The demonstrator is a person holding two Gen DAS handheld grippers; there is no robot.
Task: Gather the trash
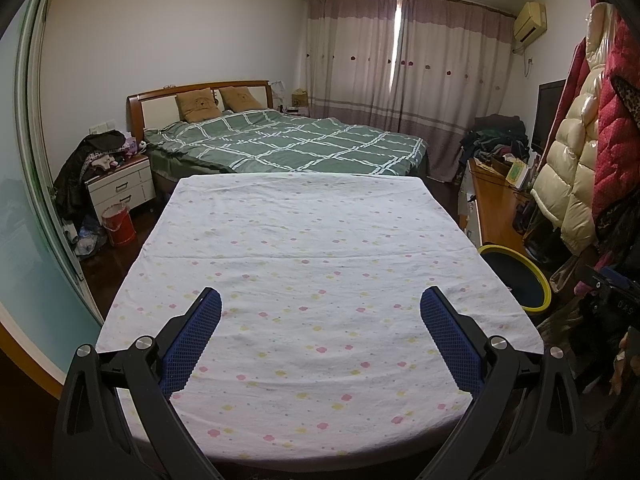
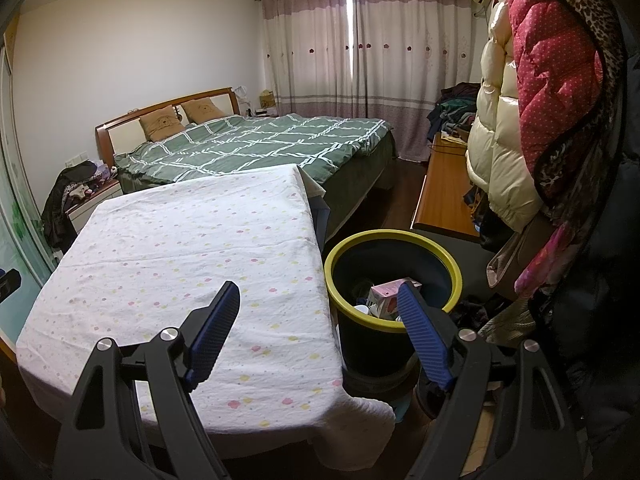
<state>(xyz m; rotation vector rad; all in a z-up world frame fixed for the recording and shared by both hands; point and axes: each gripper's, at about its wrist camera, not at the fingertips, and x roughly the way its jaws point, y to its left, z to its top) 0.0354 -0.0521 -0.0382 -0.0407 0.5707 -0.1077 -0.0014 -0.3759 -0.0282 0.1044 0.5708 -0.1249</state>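
A dark trash bin with a yellow rim (image 2: 440, 252) stands on the floor right of the table; it also shows in the left wrist view (image 1: 538, 276). Inside it lie a pink carton (image 2: 386, 294) and other scraps. My right gripper (image 2: 320, 300) is open and empty, over the table's right edge, its right finger (image 2: 420, 332) in front of the bin. My left gripper (image 1: 320, 304) is open and empty above the near part of the table. The table has a white flowered cloth (image 1: 320, 240), also in the right wrist view (image 2: 192, 248), with no trash visible on it.
A bed with a green checked quilt (image 1: 288, 144) lies beyond the table. A nightstand (image 1: 120, 188) and red bucket (image 1: 118, 224) stand at left. A wooden desk (image 2: 444, 192) and hanging coats (image 2: 520, 120) crowd the right side.
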